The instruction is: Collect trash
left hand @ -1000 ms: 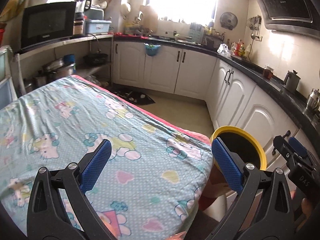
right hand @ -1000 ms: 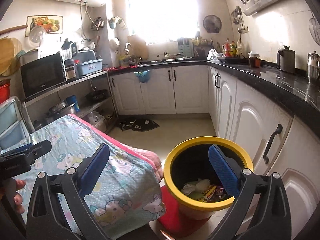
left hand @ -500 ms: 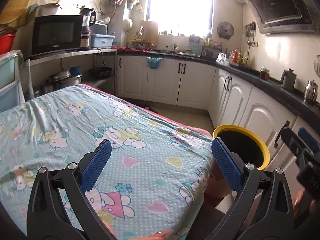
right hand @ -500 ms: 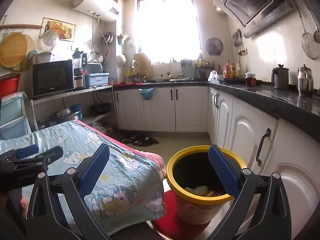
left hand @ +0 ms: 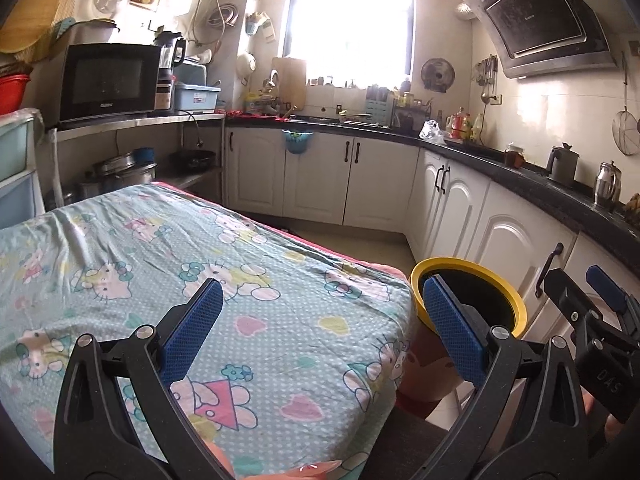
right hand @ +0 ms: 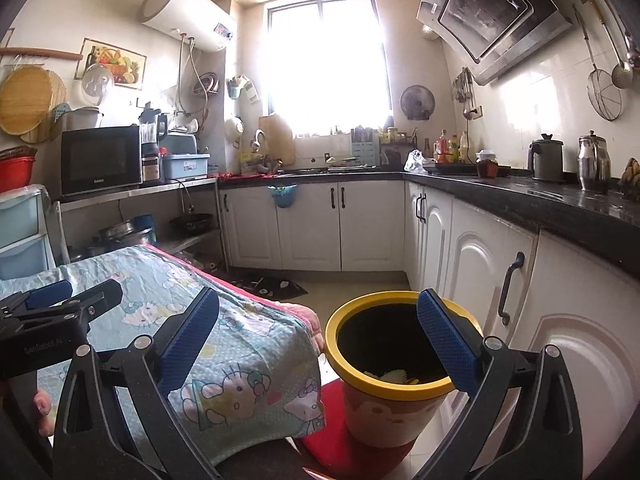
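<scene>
A yellow-rimmed trash bin (right hand: 394, 390) stands on the floor beside the table's right corner; a little trash (right hand: 394, 377) shows inside it. It also shows in the left wrist view (left hand: 516, 308). My left gripper (left hand: 320, 330) is open and empty above the table with the cartoon-cat cloth (left hand: 160, 264). My right gripper (right hand: 318, 332) is open and empty, raised above and in front of the bin. No loose trash shows on the cloth.
White cabinets (right hand: 480, 264) under a black counter (right hand: 560, 204) run along the right and back. A microwave (left hand: 108, 80) sits on a shelf at left, pots below. A dark mat (right hand: 272, 286) lies on the floor. The bin stands on something red (right hand: 332, 412).
Both grippers have risen and tilted up, so more wall and ceiling show. The bin's contents are now mostly hidden behind its rim. Both stay open.
</scene>
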### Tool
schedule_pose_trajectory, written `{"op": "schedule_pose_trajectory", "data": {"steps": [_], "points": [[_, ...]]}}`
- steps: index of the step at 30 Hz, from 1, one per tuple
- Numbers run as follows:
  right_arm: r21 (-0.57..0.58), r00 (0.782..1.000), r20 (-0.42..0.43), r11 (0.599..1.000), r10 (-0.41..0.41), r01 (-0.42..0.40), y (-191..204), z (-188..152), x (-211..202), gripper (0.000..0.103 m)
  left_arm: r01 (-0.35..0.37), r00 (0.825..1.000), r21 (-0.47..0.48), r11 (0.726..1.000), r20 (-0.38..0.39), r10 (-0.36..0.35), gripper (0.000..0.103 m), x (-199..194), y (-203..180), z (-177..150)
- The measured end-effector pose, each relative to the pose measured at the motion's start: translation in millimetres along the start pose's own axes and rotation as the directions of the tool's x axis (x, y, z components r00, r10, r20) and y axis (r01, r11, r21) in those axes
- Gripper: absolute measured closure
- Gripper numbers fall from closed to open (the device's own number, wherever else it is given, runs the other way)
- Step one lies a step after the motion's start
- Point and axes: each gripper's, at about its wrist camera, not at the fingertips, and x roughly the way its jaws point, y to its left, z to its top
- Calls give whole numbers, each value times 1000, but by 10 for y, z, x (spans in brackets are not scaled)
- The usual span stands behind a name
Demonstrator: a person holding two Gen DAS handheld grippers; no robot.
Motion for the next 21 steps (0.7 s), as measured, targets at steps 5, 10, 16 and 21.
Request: {"op": "schedule_pose_trajectory", "data": {"steps": [5,10,16,21], "points": [[-8,1000,-2,1000,2,-2,1,-14,24,6,-6,1000,-1,1000,6,6,11,-1,14,-1],[-2,1000,-10,1000,-1,1,3,-27,33,6,-11,1000,-9,1000,5,11,11,13,59,1],[-2,1000,-9,1000,-1,1,0,-26,35,6,-13,1000,-7,1000,3,13,11,7,66,7],[-1,1000,-10,1000,0,0,-7,-28,36,6,-16,1000,-6,1000,6,16,11,1,63,8]]}}
